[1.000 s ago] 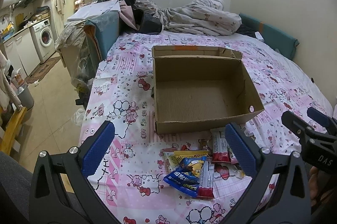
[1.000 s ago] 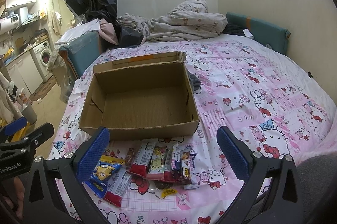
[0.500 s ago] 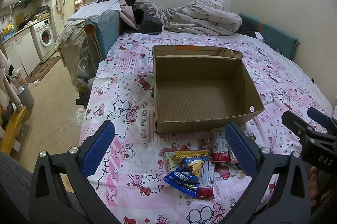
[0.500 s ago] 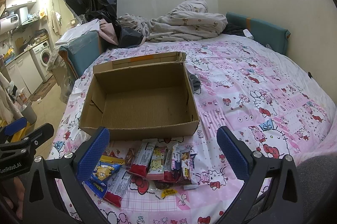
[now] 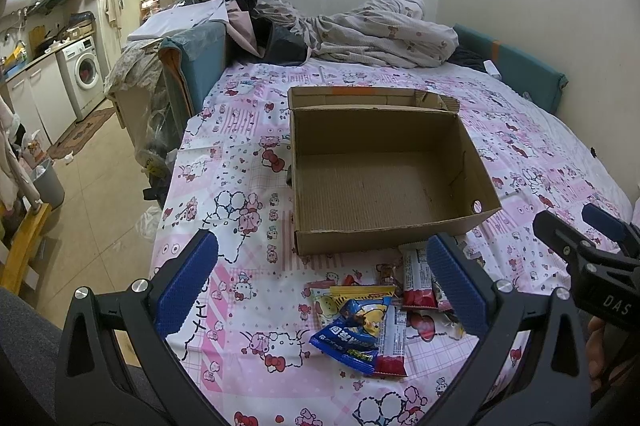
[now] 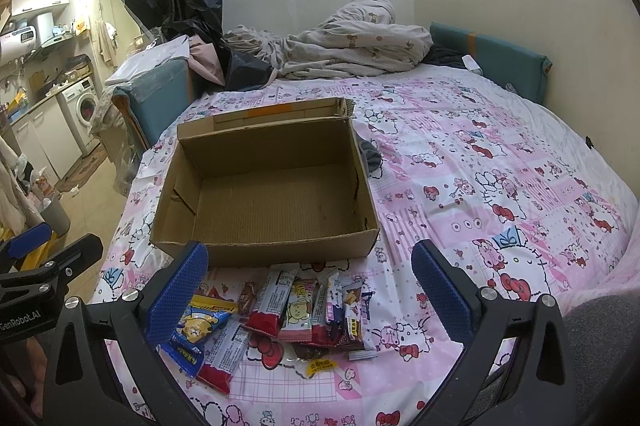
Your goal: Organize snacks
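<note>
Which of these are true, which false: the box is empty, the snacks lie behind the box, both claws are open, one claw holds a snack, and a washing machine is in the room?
1. The box is empty. True.
2. The snacks lie behind the box. False: they lie before its near wall.
3. The left claw and right claw are open. True.
4. One claw holds a snack. False: neither holds anything.
5. A washing machine is in the room. True.

Overhead wall glare, fisheye-warped edges

Bed [image 5: 248,161] (pink cartoon sheet): cardboard box [image 5: 384,181], snack packets [image 6: 288,314], rumpled quilt [image 5: 380,29].
</note>
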Demonstrator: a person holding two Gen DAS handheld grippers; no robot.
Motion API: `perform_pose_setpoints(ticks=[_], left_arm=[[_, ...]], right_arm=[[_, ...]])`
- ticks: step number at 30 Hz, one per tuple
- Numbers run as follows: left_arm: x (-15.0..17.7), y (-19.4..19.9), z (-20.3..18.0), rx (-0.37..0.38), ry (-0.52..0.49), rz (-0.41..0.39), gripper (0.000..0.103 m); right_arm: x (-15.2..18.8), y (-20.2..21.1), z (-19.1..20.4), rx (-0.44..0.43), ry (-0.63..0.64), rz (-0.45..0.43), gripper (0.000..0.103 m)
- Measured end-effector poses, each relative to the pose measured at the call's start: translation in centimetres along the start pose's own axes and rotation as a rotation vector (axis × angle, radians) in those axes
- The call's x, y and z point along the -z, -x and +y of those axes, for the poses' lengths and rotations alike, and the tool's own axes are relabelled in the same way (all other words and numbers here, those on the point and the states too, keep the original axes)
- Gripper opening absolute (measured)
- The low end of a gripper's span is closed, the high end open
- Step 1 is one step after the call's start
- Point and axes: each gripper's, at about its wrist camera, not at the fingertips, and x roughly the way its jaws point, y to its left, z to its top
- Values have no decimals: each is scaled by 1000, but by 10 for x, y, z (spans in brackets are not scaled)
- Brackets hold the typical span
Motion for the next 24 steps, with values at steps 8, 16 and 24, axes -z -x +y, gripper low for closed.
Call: perform_pose_setpoints(ticks=[8,16,24], left_arm=[[-8,-11,4,-17,-18,84,103],[-27,-54,23,-17,18,276,103],[-18,-90,25,-4,38,410,103]], right_arm=[[-11,-14,-24,-106,-135,115,103],[-16,-94,-77,-165,-330,477,90],[20,-162,-83,-126,-351,745,52]])
